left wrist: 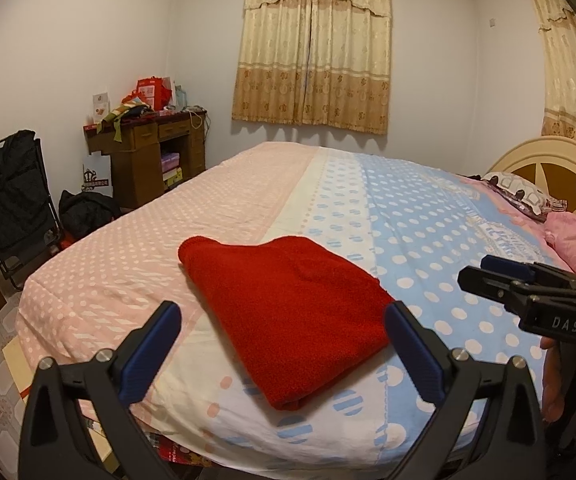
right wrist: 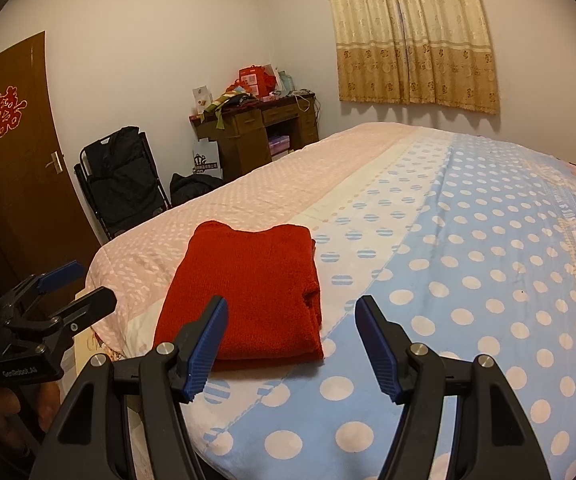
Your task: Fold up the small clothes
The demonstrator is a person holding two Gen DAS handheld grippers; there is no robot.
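Left tongs [left wrist: 281, 318]: the two blue fingers stand wide apart. Nothing is between the pads. They touch nothing and hang just over the near edge of the bed, with the red cloth in front of them.
Right tongs [right wrist: 292, 322]: the fingers stand apart too, a bit less wide. They hold nothing. The left finger shows in front of the near corner of the red cloth, but I cannot tell if it touches it.
Left hand pose: these tongs point forward and a little down at the red cloth. In the right wrist view they sit off the bed's near left corner, to the left of the red cloth.
Right hand pose: these tongs also point forward and a little down. In the left wrist view they sit to the right of the red cloth, over the blue part of the bed. A bit of the hand [left wrist: 560, 380] shows under them.
Red cloth [left wrist: 283, 316]: it is folded into a flat, neat pad. It lies on the bed close to the near edge, where the pink part meets the white and blue part.
Bed [left wrist: 428, 220]: the sheet has white dots, pink on the left of the red cloth, blue on the right.
Far behind the red cloth: a brown desk [left wrist: 143, 156] full of things, a black folding chair [left wrist: 11, 200] and closed curtains [left wrist: 312, 60].
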